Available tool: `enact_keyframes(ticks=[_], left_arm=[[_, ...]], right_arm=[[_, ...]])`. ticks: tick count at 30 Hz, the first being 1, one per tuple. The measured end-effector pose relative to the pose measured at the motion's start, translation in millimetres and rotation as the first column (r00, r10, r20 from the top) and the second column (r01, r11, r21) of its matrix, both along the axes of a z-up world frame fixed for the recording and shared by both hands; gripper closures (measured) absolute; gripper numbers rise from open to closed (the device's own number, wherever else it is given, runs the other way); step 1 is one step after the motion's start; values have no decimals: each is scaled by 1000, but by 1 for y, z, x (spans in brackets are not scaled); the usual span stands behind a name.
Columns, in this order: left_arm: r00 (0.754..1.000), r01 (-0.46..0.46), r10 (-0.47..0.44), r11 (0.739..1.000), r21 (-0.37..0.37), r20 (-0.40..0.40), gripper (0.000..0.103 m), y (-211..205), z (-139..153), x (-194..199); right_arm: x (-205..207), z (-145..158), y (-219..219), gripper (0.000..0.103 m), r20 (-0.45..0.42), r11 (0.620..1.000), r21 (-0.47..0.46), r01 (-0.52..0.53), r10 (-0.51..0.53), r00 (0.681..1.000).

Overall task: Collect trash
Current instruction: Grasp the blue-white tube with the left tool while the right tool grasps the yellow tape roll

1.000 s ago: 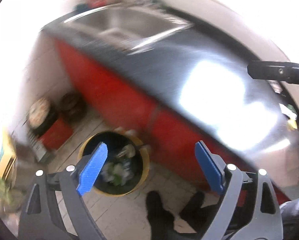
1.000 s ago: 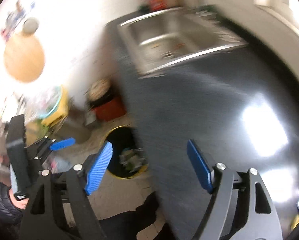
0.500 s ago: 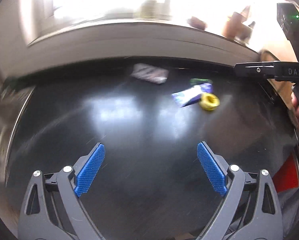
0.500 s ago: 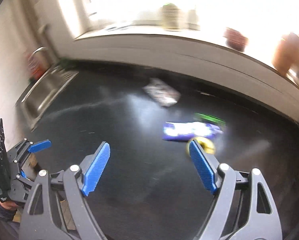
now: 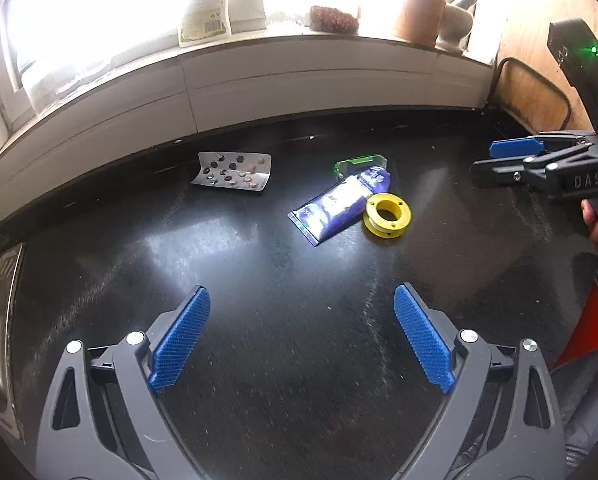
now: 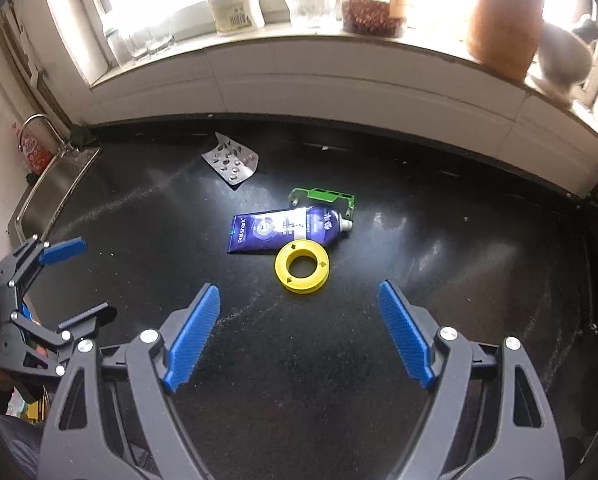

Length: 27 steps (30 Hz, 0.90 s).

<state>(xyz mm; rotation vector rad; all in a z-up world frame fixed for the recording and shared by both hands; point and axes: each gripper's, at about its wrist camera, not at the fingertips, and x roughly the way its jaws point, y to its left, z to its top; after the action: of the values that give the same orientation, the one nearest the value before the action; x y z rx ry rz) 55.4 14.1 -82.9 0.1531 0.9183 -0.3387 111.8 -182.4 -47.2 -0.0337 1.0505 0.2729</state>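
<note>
Several pieces of trash lie on the black counter (image 6: 339, 360): a silver pill blister (image 6: 231, 164) (image 5: 234, 172), a purple toothpaste tube (image 6: 287, 229) (image 5: 339, 205), a yellow tape spool (image 6: 302, 266) (image 5: 387, 215) touching the tube, and a green plastic piece (image 6: 323, 197) (image 5: 359, 163) behind it. My right gripper (image 6: 299, 334) hangs open just short of the spool, nothing between its fingers. My left gripper (image 5: 301, 338) is open and empty over bare counter, farther from the trash. Each gripper shows in the other's view, the left (image 6: 65, 280) and the right (image 5: 515, 160).
A steel sink (image 6: 55, 188) with a tap is set into the counter's left end. The window sill (image 6: 339, 40) behind holds a bottle, glasses, a brown sponge and a clay pot. A wooden board (image 5: 539, 80) leans at the right end.
Both views swung from the sink, red cabinet and floor bin to the counter under the window. In the last half second both grippers came closer to the trash. Both stayed open.
</note>
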Motion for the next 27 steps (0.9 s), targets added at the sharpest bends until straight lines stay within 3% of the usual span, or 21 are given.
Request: enact_keyframes(ticks=[12,19,21,24,27], left_arm=[[997,17,-16,1000,20,-74,12,-10,-58,55],[993,97,-93,994,42,-78,12,-27,-80,85],[988,144,-139,987,71,-71,12,-36,-85,95],[977,205,-198,974,100,-78,12,-46,-90,106],[965,255,-246,961,105,-87,12,-55,-94,119]], right_arm=[[60,-97,21,24,-69,993,-69,-98,94,993],[68,-122,28,25,-64,981,-116,-152,146,987],[68,-124,28,29,-56,978,-121,-168,163,985],[65,-122,27,48,-32,969,-123,-214,211,977],[63,-121,19,48,-43,965,-106,-239,236,971]])
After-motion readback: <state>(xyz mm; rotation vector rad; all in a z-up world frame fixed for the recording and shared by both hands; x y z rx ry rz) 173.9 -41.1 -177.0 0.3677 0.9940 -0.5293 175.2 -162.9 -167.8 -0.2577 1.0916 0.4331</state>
